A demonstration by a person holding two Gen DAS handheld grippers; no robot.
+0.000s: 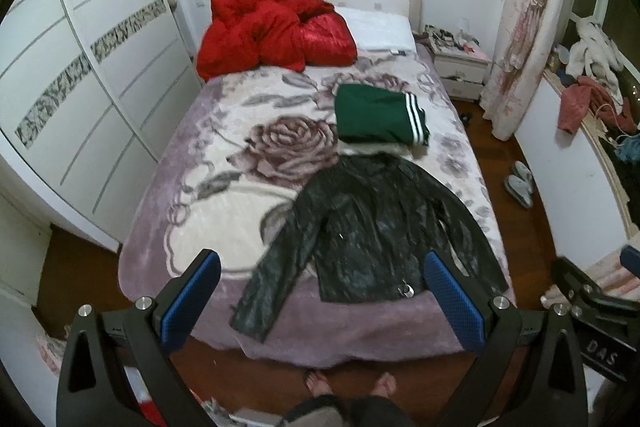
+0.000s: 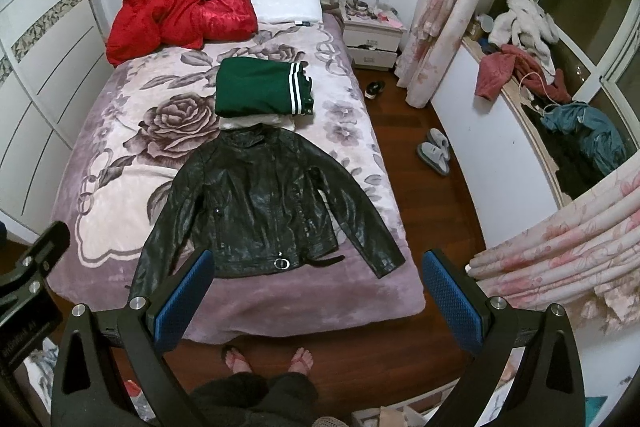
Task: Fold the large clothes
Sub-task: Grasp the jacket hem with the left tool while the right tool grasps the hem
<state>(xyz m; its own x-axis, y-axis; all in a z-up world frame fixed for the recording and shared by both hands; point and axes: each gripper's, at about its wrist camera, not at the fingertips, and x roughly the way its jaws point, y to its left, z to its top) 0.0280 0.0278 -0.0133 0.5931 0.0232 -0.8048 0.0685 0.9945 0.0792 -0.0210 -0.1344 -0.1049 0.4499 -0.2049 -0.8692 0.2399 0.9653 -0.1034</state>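
Here the black leather jacket (image 2: 256, 195) lies flat and face up on the floral purple-and-cream bed blanket (image 2: 120, 131), spread at the foot end nearest the person. Long axis runs collar-to-hem straight away from the grippers: hem and its silver ring buckle (image 2: 282, 263) nearest, collar farthest, just touching the folded green garment with white stripes (image 2: 260, 91) that sits on a pale folded item beyond it. Both sleeves splay outward and down toward the bed's foot edge, 1 to each side.

Left gripper (image 1: 320, 301): jaws spread wide, blue pads holding nothing, raised above the foot of the bed and clear of the cloth. Right gripper (image 2: 316, 301): same, fully parted, empty, held off the bed.

Key relation: the jacket lies ahead of and below both grippers, roughly centred between them. In the left wrist view the jacket sits to the right of centre, its left sleeve cuff (image 1: 252, 319) lowest and closest; in the right wrist view the right sleeve cuff (image 2: 386, 261) lies just beside that gripper's right pad line. So each arm appears nearer its own sleeve.

Judgement: folding has not begun on this piece; a sleeve-in fold across the body looks like the likely opener. Leather looks stiff and glossy, may slip from the pads.

A heaped red quilt (image 2: 172, 11) sits at the head end, well apart.
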